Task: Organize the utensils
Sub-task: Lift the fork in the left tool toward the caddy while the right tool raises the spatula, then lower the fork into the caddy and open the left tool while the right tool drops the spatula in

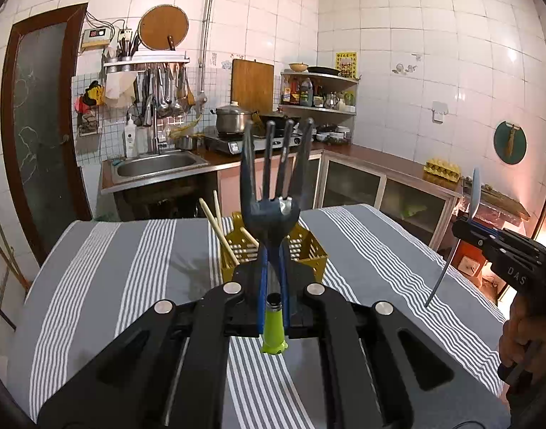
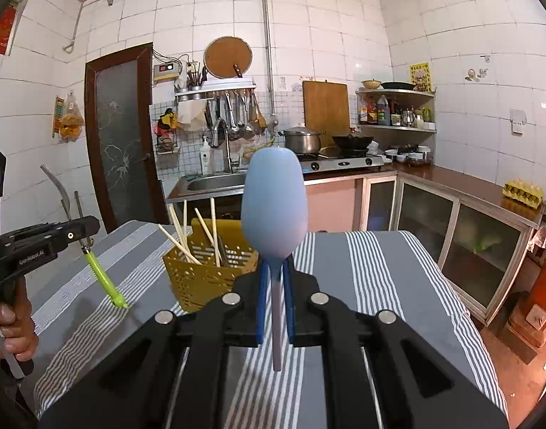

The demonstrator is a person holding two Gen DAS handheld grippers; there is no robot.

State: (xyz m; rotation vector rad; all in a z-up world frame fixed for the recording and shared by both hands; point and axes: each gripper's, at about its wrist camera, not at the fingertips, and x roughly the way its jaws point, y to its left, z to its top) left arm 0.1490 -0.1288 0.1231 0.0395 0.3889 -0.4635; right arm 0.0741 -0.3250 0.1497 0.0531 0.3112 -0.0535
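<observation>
My left gripper (image 1: 273,264) is shut on a fork (image 1: 274,186) with a green handle, tines pointing up, held above the striped table. The fork also shows in the right wrist view (image 2: 99,273), its handle end touching or just over the cloth. My right gripper (image 2: 274,279) is shut on a blue spoon (image 2: 273,207), bowl up. The spoon also shows edge-on in the left wrist view (image 1: 467,221). A yellow perforated utensil basket (image 2: 198,282) stands on the table ahead of both grippers and holds several wooden chopsticks (image 2: 201,232).
The table carries a grey and white striped cloth (image 2: 380,286). Behind it are a sink (image 2: 212,182), a stove with pots (image 2: 344,161) and low cabinets (image 2: 469,236) along the right wall. A brown door (image 2: 119,150) stands at the left.
</observation>
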